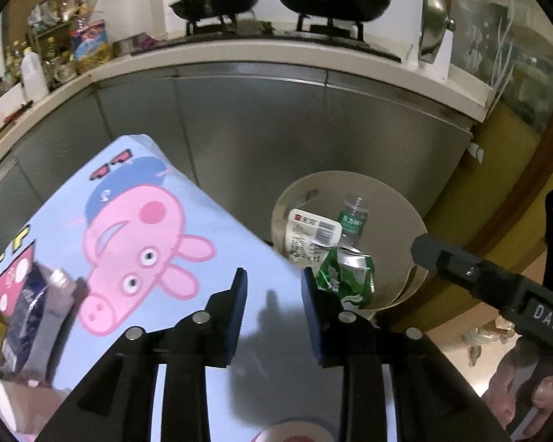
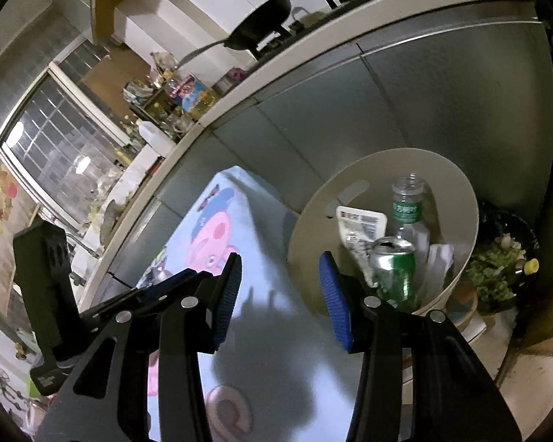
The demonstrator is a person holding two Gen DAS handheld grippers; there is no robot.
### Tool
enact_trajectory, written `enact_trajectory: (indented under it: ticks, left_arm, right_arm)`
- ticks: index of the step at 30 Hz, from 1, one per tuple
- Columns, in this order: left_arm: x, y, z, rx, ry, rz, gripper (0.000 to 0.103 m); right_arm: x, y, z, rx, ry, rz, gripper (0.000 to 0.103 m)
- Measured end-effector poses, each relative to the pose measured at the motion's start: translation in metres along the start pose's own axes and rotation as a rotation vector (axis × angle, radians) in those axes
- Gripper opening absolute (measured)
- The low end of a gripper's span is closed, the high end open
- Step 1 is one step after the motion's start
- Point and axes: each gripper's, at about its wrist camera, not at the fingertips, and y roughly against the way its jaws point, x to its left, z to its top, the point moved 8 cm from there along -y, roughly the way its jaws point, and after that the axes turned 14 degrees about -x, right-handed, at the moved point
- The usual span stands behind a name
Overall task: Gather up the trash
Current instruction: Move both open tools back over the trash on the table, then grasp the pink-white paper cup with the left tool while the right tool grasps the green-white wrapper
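Note:
A beige round trash bin (image 1: 416, 228) (image 2: 457, 191) stands beside the table. In it lie a crushed green can (image 1: 350, 276) (image 2: 394, 272), a clear bottle with a green label (image 1: 354, 217) (image 2: 407, 206) and a white plastic wrapper (image 1: 309, 232) (image 2: 361, 224). My left gripper (image 1: 274, 276) is open and empty above the blue cartoon-pig tablecloth (image 1: 136, 228), left of the bin. My right gripper (image 2: 282, 261) is open and empty over the cloth's edge (image 2: 261, 258), near the bin. More trash (image 1: 37, 313), a tube and dark packets, lies at the cloth's left edge.
A steel cabinet front (image 1: 258, 129) runs behind the table under a counter with two pans (image 1: 217, 3). The other handheld gripper's body (image 1: 497, 283) (image 2: 44, 280) shows in each view. A dark bowl of green scraps (image 2: 497, 269) sits on the floor right of the bin.

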Motion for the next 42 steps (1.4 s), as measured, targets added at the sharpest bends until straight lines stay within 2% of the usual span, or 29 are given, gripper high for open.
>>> enact_trajectory:
  ticks: [12, 23, 25, 27, 29, 33, 38, 42]
  left_arm:
    - [0.041, 0.051, -0.01, -0.068, 0.015, 0.078, 0.031]
    - [0.085, 0.101, -0.033, -0.123, 0.036, 0.13, 0.031]
    - [0.097, 0.113, -0.038, -0.135, 0.051, 0.135, 0.035]
    - [0.116, 0.13, -0.045, -0.156, 0.07, 0.155, 0.045]
    - [0.136, 0.146, -0.05, -0.175, 0.1, 0.173, 0.048]
    - [0.195, 0.182, -0.064, -0.209, 0.185, 0.242, 0.048]
    - [0.274, 0.206, -0.082, -0.217, 0.29, 0.362, 0.046]
    - [0.293, 0.205, -0.085, -0.224, 0.341, 0.339, 0.042]
  right_arm:
    - [0.061, 0.002, -0.025, 0.045, 0.065, 0.057, 0.044]
    - [0.111, -0.012, -0.062, 0.133, 0.134, 0.109, 0.044]
    - [0.118, -0.017, -0.071, 0.155, 0.144, 0.115, 0.044]
    - [0.127, -0.021, -0.081, 0.177, 0.158, 0.126, 0.044]
    - [0.135, -0.024, -0.088, 0.192, 0.171, 0.137, 0.044]
    - [0.159, -0.032, -0.106, 0.236, 0.196, 0.172, 0.044]
    - [0.19, -0.049, -0.123, 0.282, 0.232, 0.218, 0.044]
    - [0.215, -0.071, -0.139, 0.318, 0.252, 0.255, 0.044]
